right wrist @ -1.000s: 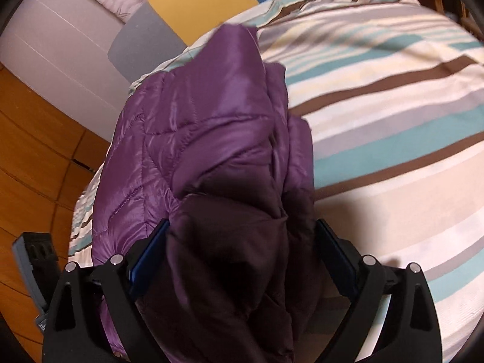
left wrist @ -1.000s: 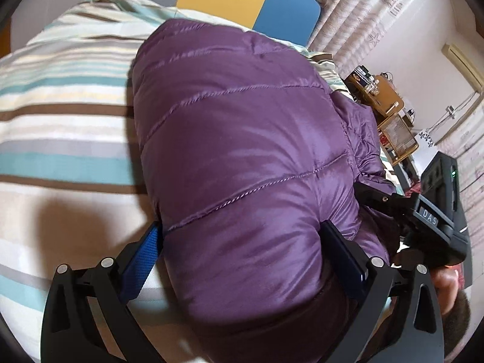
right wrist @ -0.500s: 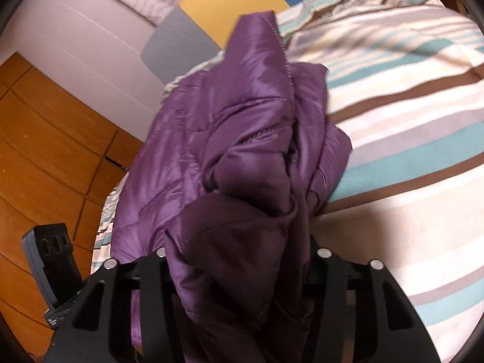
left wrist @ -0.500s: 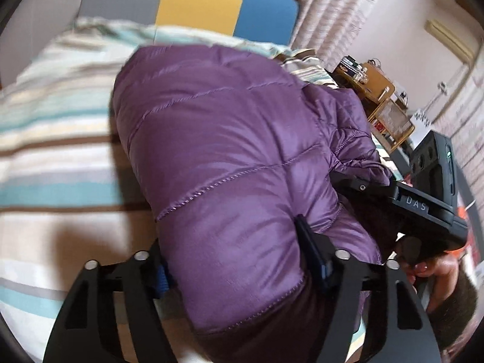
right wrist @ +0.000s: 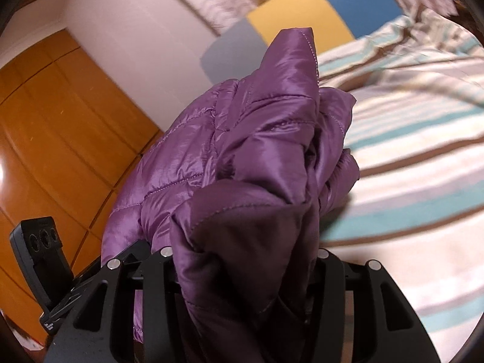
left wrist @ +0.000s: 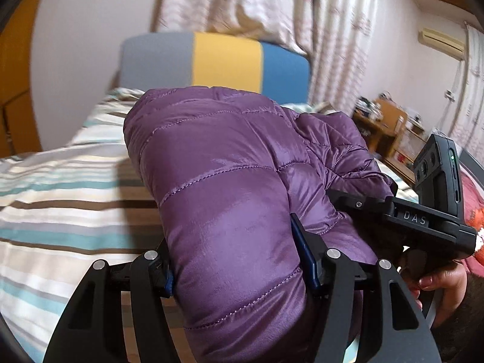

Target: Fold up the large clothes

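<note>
A purple quilted down jacket (left wrist: 227, 181) lies bunched on the striped bed cover (left wrist: 60, 211). My left gripper (left wrist: 236, 260) has the jacket's padded near end between its blue pads; the jaws are closing and the pads press into the fabric. In the right wrist view my right gripper (right wrist: 242, 260) is shut on a thick bundle of the jacket (right wrist: 248, 157), dark lining outward. A loose flap stands up above the bundle. Both fingertips are buried in cloth. The held end hangs above the bed cover (right wrist: 408, 166).
A grey, yellow and blue headboard (left wrist: 227, 57) stands at the bed's far end, with curtains (left wrist: 272, 6) behind it. Wooden shelves (left wrist: 393, 130) with clutter are at the right. A wooden wardrobe (right wrist: 60, 106) lines the left. A person's hand (left wrist: 438, 278) holds the right gripper's handle.
Both grippers went from wide open around the jacket to closed on it. Both rose and tilted upward, lifting the gripped end off the bed; headboard and wall now fill the upper views.
</note>
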A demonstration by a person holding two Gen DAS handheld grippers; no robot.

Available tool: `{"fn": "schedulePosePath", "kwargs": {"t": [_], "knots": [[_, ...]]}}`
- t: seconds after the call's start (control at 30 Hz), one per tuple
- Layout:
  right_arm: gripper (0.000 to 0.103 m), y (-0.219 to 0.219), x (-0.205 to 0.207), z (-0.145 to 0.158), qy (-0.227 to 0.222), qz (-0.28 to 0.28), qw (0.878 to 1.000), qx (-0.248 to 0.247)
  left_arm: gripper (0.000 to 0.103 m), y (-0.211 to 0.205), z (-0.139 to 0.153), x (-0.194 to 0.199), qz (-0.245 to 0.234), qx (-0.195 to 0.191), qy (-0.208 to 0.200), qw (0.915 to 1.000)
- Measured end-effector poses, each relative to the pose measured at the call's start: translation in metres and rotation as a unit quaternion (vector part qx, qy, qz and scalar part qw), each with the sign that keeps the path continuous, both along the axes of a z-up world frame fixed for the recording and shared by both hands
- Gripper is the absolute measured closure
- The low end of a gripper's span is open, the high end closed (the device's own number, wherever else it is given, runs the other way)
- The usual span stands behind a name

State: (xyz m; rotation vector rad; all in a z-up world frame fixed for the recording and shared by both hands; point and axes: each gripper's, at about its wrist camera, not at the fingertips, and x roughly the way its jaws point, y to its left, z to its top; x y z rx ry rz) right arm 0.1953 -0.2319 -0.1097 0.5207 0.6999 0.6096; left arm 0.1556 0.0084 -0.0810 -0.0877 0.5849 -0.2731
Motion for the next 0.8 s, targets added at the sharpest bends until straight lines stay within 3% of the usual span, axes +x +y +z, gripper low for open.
{"fn": "schedulePosePath", "kwargs": {"t": [0.27, 0.43, 0.47, 0.53, 0.57, 0.7, 0.8], "knots": [[0.056, 0.104, 0.034, 0.000, -0.009, 0.064, 0.997, -0.032, 0.042, 0.081, -0.014, -0.005, 0.086, -0.014, 0.005, 0.9962], [0.054, 0.158, 0.043, -0.020, 0.003, 0.094, 0.992, -0.080, 0.041, 0.122, -0.041, -0.013, 0.128, -0.029, 0.040, 0.9906], [0.050, 0.163, 0.042, -0.025, 0.000, 0.092, 0.992, -0.088, 0.039, 0.126, -0.045, -0.016, 0.130, -0.036, 0.042, 0.9899], [0.031, 0.168, 0.045, -0.032, -0.005, 0.082, 0.991, -0.109, 0.018, 0.136, -0.056, -0.020, 0.147, -0.039, 0.047, 0.9872], [0.029, 0.169, 0.046, -0.039, -0.004, 0.077, 0.989, -0.124, 0.014, 0.136, -0.060, -0.024, 0.161, -0.026, 0.046, 0.9856], [0.014, 0.150, 0.054, -0.052, 0.022, 0.062, 0.991, -0.120, 0.011, 0.133, -0.058, -0.028, 0.166, -0.036, 0.053, 0.9840], [0.014, 0.138, 0.043, -0.048, 0.026, 0.043, 0.991, -0.122, 0.009, 0.135, -0.048, -0.033, 0.182, -0.040, 0.071, 0.9799]]}}
